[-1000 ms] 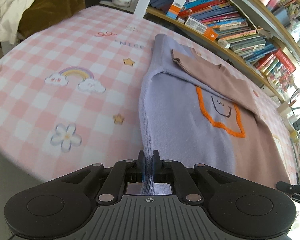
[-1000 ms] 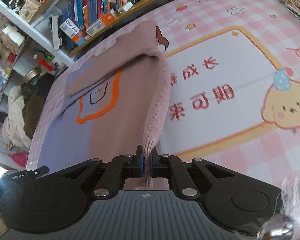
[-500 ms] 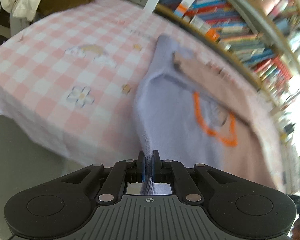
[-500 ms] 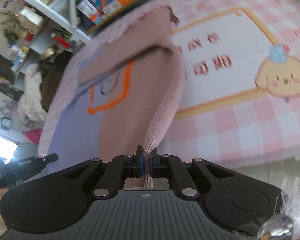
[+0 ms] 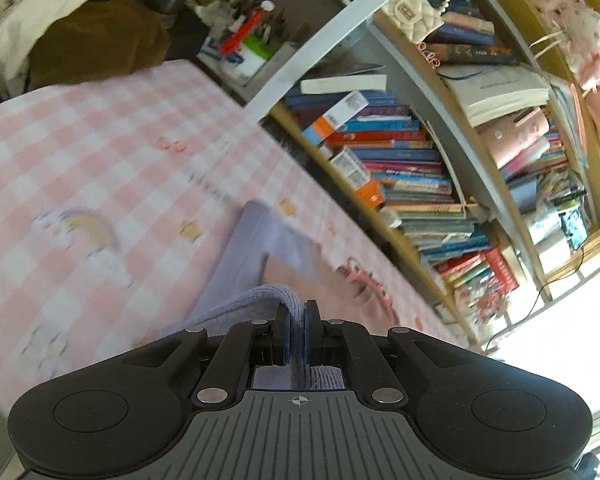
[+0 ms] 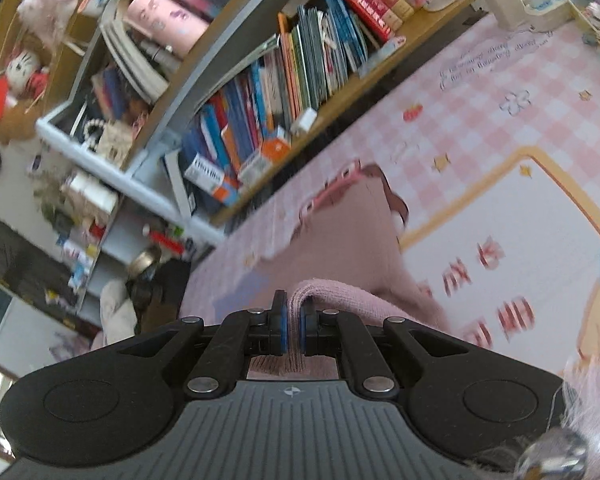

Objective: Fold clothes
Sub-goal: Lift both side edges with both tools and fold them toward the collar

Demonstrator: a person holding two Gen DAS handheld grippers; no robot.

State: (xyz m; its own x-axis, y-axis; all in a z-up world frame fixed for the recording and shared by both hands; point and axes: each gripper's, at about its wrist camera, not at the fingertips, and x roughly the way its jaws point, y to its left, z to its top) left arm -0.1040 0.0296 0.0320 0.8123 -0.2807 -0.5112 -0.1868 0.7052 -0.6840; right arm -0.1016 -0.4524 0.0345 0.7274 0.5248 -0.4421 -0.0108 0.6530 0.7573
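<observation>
A knitted sweater, lavender on one half and dusty pink on the other, lies on a pink checked table cover. My left gripper is shut on the lavender hem, which curls up and over its fingers. The lavender half stretches away toward the bookshelf. My right gripper is shut on the pink hem, folded over its fingers too. The pink half runs ahead to the collar. The sweater's middle is hidden behind both gripper bodies.
The pink checked table cover has rainbow and star prints; a cartoon panel lies to the right. A crowded bookshelf runs along the far table edge. Piled clothes sit beyond the far left corner.
Both grippers have swung forward and up toward the bookshelf, carrying the hem over the sweater. The orange outline on its front is out of sight now.
</observation>
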